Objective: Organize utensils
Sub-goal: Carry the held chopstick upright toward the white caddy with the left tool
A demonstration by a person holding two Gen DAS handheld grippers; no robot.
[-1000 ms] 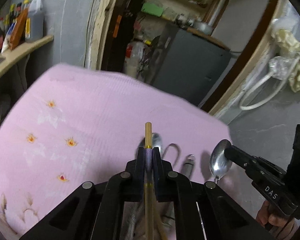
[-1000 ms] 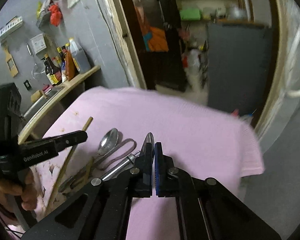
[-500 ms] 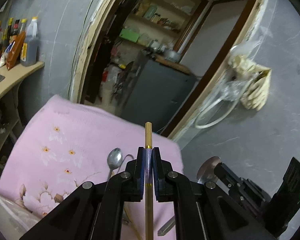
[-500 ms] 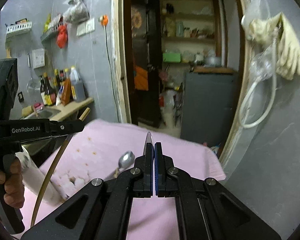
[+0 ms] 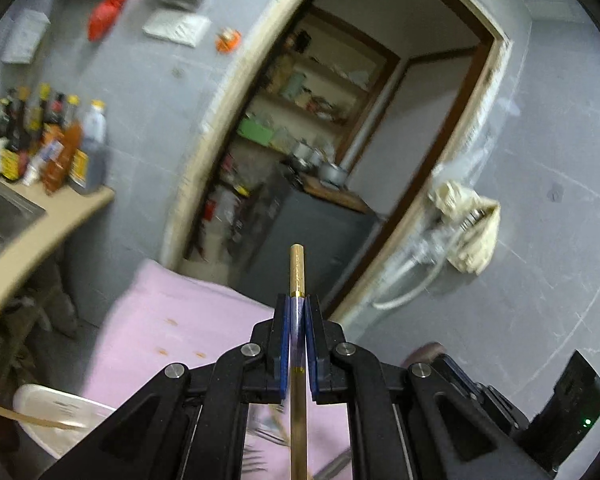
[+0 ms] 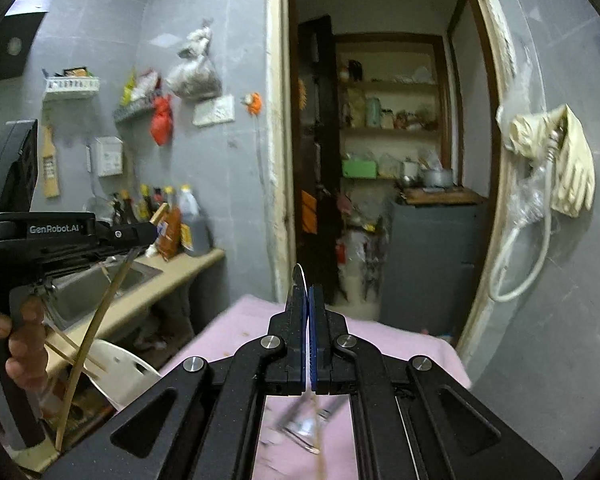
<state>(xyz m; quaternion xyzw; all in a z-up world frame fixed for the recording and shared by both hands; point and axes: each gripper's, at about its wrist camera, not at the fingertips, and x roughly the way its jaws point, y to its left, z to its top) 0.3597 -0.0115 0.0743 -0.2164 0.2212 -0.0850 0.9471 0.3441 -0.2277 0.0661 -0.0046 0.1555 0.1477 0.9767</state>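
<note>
My left gripper [image 5: 298, 308] is shut on a wooden chopstick [image 5: 297, 268] with a gold band, held high above the pink cloth [image 5: 180, 320]. The chopstick's long end hangs down in the right wrist view [image 6: 100, 320], under the left gripper [image 6: 140, 234]. My right gripper [image 6: 309, 300] is shut on a metal spoon [image 6: 299, 274], whose bowl edge sticks up past the fingertips. The right gripper also shows in the left wrist view [image 5: 440, 356]. Blurred utensils [image 6: 308, 424] lie on the cloth below both grippers.
A white utensil holder [image 6: 120, 368] with chopsticks in it stands at the cloth's left edge. A counter with a sink [image 6: 100, 280] and sauce bottles [image 5: 52, 148] is at left. A doorway [image 6: 380, 160] and a grey cabinet [image 6: 432, 256] lie ahead.
Both grippers have risen and tilted up away from the cloth, carrying the chopstick and the spoon. The cloth has dropped low in both views and the white holder has come into sight.
</note>
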